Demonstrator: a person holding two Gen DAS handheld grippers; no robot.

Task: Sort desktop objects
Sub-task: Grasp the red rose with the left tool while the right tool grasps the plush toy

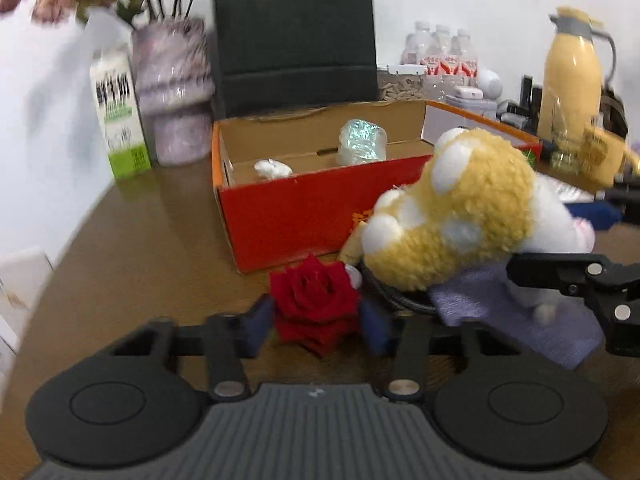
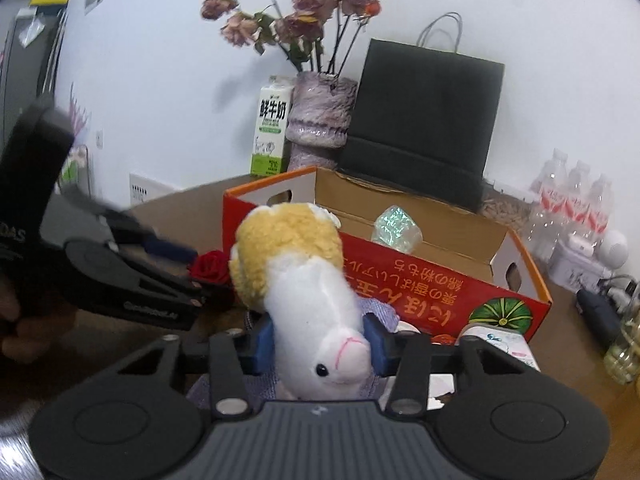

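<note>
In the left wrist view a red rose (image 1: 316, 304) sits between the blue pads of my left gripper (image 1: 318, 330), which is shut on its sides just above the brown table (image 1: 140, 248). To its right a yellow and white plush toy (image 1: 460, 208) lies over a purple cloth (image 1: 500, 312), with my right gripper (image 1: 568, 240) around its white end. In the right wrist view my right gripper (image 2: 320, 344) is shut on the plush toy (image 2: 312, 304), pads pressing its white body. Behind both stands a red cardboard box (image 1: 300, 216), open on top.
The box holds a shiny wrapped thing (image 1: 362, 142) and a small white thing (image 1: 272, 169). Behind it stand a black paper bag (image 1: 296, 32), a vase (image 1: 172, 88) of dried flowers and a milk carton (image 1: 120, 120). Water bottles (image 1: 440, 56) and a yellow jug (image 1: 572, 76) stand far right.
</note>
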